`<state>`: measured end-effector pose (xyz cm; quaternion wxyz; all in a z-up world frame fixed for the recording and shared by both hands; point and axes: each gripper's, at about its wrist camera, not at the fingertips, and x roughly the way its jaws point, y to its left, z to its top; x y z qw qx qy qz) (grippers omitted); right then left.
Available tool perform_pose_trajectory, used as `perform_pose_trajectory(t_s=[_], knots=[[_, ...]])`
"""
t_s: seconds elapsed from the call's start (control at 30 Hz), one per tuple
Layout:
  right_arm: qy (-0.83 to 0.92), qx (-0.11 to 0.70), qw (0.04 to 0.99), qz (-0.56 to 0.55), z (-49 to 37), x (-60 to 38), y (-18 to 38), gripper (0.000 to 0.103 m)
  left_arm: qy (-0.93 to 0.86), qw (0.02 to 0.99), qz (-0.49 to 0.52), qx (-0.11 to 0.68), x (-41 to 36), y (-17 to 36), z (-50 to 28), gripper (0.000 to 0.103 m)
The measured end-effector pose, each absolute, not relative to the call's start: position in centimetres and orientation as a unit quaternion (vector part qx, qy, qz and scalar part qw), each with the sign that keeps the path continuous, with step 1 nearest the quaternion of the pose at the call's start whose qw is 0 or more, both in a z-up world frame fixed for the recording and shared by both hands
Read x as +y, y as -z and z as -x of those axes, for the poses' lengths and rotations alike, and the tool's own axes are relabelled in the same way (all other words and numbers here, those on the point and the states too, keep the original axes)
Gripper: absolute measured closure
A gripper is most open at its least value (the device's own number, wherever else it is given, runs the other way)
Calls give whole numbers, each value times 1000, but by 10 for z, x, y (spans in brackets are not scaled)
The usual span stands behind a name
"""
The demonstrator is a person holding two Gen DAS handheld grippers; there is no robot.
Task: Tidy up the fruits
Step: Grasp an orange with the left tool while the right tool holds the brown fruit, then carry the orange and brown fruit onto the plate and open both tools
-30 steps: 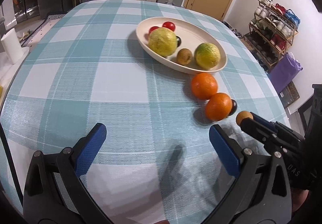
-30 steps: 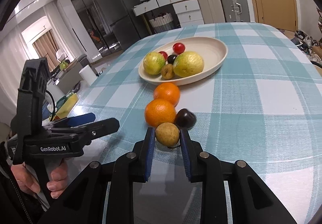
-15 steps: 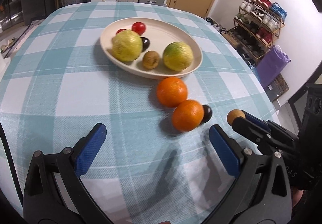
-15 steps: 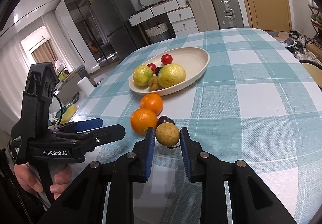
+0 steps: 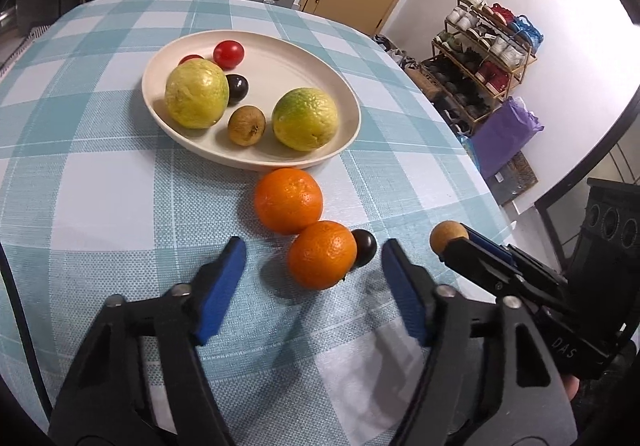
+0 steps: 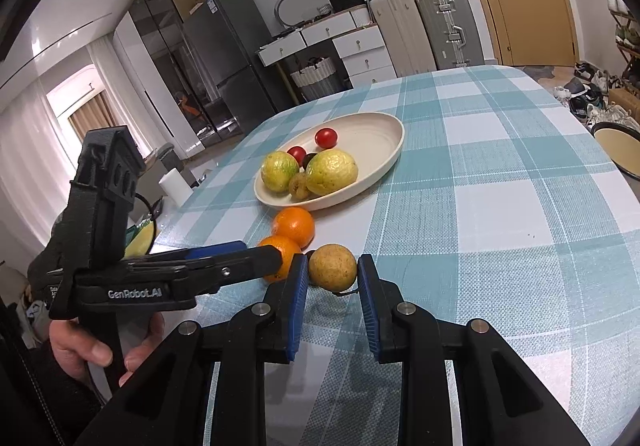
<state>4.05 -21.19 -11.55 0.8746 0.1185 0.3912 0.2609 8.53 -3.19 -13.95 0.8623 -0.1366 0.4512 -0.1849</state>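
A cream oval plate (image 5: 240,163) holds two yellow-green fruits, a brown kiwi (image 5: 246,125), a dark plum and two red tomatoes. Two oranges lie on the checked cloth in front of it, the far orange (image 5: 288,199) and the near orange (image 5: 322,254), with a small dark fruit (image 5: 365,248) touching the near one. My left gripper (image 5: 313,248) straddles the near orange. Its jaws are closing, and both pads stand clear of the peel. My right gripper (image 6: 333,268) is shut on a small tan round fruit (image 6: 332,266), held just right of the oranges.
The table's right edge runs close behind my right gripper, with a shoe rack (image 5: 488,45) and a purple bag (image 5: 504,133) beyond it. Suitcases (image 6: 448,25), white drawers and a fridge stand at the far end. A paper roll (image 6: 176,185) sits off the left side.
My left gripper has swung toward the near orange, and its jaws have narrowed from wide open. The right gripper has drifted slightly, still holding the tan fruit.
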Motion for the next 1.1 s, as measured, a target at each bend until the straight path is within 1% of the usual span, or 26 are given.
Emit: perform_pose_trajectory(t_s=[0.07,0.1,0.13,0.17,0.63,0.77,1.1], knots=[[-261,390,875,-120,-41,-213,115,77,191,857,147,455,-30,142,-86,54],[-261,390,875,-121,-42,-213,115,77,194,853,155,459,-28,144,-88,57],[-261,390,875,-121,-42,-213,115,77,197,850,159,461,-27,145,-88,64],[-262,391,874,-121,-42,-213,115,77,201,847,164,463,-27,147,-88,68],[-266,391,874,-114,-47,-206,115,77,227,837,190,461,-13,146,-86,70],[-272,388,874,-107,-50,-200,111,77,237,831,215,455,-1,143,-86,70],[-275,391,872,-107,-75,-189,106,77,244,838,239,424,26,115,-97,70]])
